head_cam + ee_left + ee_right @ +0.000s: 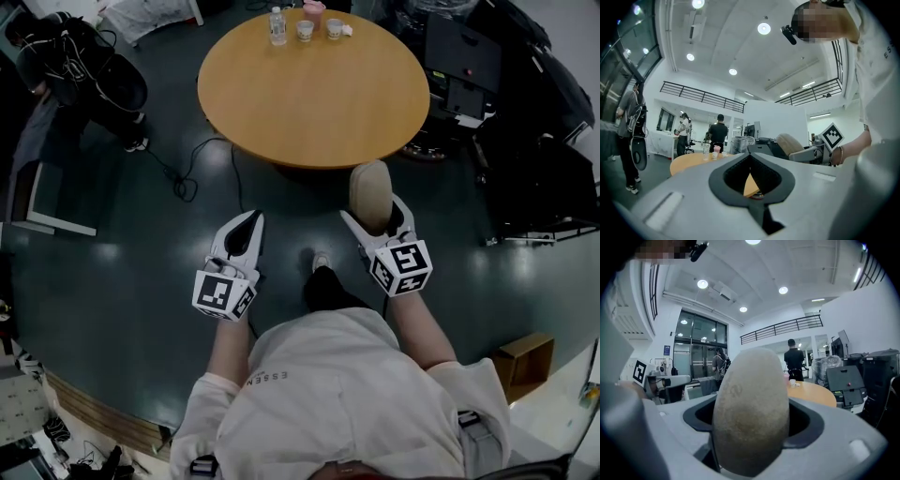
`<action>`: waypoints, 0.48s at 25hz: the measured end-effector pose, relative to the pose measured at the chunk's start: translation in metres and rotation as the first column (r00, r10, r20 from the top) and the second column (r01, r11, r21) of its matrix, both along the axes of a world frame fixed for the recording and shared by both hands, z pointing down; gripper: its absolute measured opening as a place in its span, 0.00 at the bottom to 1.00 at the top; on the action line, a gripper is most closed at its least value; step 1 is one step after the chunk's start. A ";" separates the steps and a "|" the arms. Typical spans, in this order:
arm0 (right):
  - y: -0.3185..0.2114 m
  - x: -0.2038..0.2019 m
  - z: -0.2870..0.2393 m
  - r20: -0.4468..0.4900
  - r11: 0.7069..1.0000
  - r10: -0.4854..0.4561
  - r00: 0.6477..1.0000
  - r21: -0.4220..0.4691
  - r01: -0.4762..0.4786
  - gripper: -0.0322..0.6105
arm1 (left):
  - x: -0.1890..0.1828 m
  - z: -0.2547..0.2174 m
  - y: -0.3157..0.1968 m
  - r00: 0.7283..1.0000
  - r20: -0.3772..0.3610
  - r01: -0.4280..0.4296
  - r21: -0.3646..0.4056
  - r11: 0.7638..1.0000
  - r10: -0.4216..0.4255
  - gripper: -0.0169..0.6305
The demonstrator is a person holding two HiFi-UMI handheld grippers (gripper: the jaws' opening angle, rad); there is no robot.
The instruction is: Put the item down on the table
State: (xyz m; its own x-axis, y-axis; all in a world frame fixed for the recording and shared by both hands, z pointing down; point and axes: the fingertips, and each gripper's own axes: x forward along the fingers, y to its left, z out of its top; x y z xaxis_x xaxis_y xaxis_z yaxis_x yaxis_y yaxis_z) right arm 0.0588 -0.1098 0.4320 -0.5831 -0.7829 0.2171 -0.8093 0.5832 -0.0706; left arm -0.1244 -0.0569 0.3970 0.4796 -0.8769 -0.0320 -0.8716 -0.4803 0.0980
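A tan, egg-shaped item (pixel 370 192) stands upright between the jaws of my right gripper (pixel 375 210), which is shut on it. In the right gripper view the item (pixel 750 408) fills the middle and hides the gap of that gripper (pixel 752 422). My left gripper (pixel 250 219) is shut with nothing in it; its pads meet at the tip (pixel 751 154). Both grippers hang over the dark floor, short of the near edge of the round wooden table (pixel 314 94). The table also shows as an orange top (pixel 689 161) (pixel 813 392).
At the table's far edge stand a clear bottle (pixel 277 26), two small cups (pixel 305 30) and a pink cup (pixel 313 11). Black equipment cases (pixel 464 66) sit at the right, a cable (pixel 183 178) runs over the floor, and a cardboard box (pixel 525 361) lies near right. People stand beyond the table (pixel 718 133).
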 end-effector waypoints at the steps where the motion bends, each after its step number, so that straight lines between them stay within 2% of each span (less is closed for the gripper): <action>1: -0.017 0.001 -0.003 -0.001 1.000 -0.006 1.000 0.002 0.006 0.65 | 0.000 -0.001 -0.016 1.000 0.001 0.007 0.004 1.000 -0.007 0.05; 7: -0.112 0.003 -0.014 -0.010 0.999 -0.048 0.999 0.016 0.048 0.65 | 0.006 -0.014 -0.111 0.999 -0.004 0.038 0.021 0.999 -0.038 0.05; 12: -0.169 0.000 -0.003 -0.010 0.998 -0.064 0.998 -0.016 0.064 0.65 | 0.016 -0.014 -0.169 1.000 -0.001 0.028 0.010 1.000 -0.028 0.05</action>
